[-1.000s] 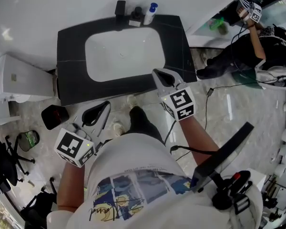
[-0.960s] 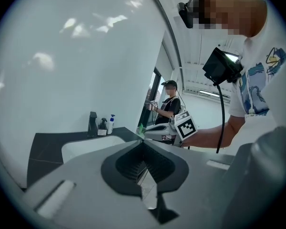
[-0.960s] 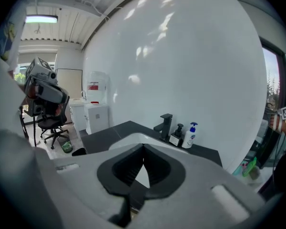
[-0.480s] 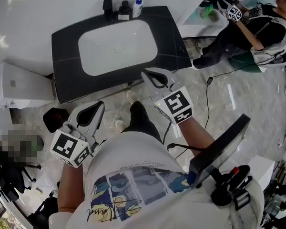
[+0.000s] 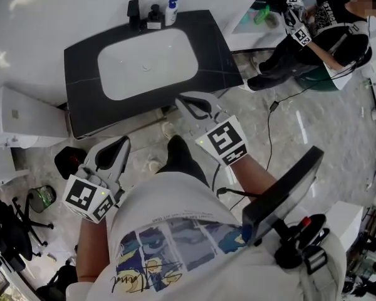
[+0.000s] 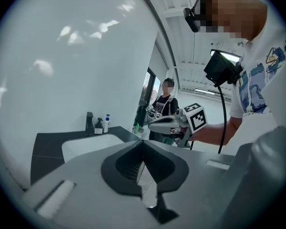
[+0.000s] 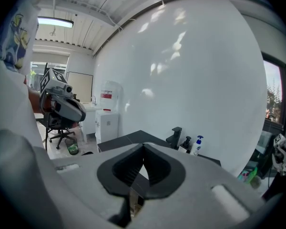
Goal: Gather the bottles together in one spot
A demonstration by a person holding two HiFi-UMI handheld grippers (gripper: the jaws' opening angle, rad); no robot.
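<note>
Both pairs of jaws are together and empty, well short of the two bottles at the back of the black stone surface (image 5: pixel 81 61).

In the head view, the small dark pump bottle (image 5: pixel 154 14) and the white plastic bottle with a blue pump top (image 5: pixel 171 10) stand side by side at the surface's far edge. They are at about 12 o'clock from the white oval basin (image 5: pixel 147 61) and just to the 3 o'clock side of the black faucet (image 5: pixel 133 12). The right gripper (image 5: pixel 183 99) hangs off the surface's near edge, with the bottles well apart from it at roughly 12 o'clock. The left gripper (image 5: pixel 120 142) is lower in that view, over the floor, with the bottles near 1 o'clock. Each gripper view shows its jaws pressed tip to tip with nothing between them, the bottles small and distant beyond.
</note>
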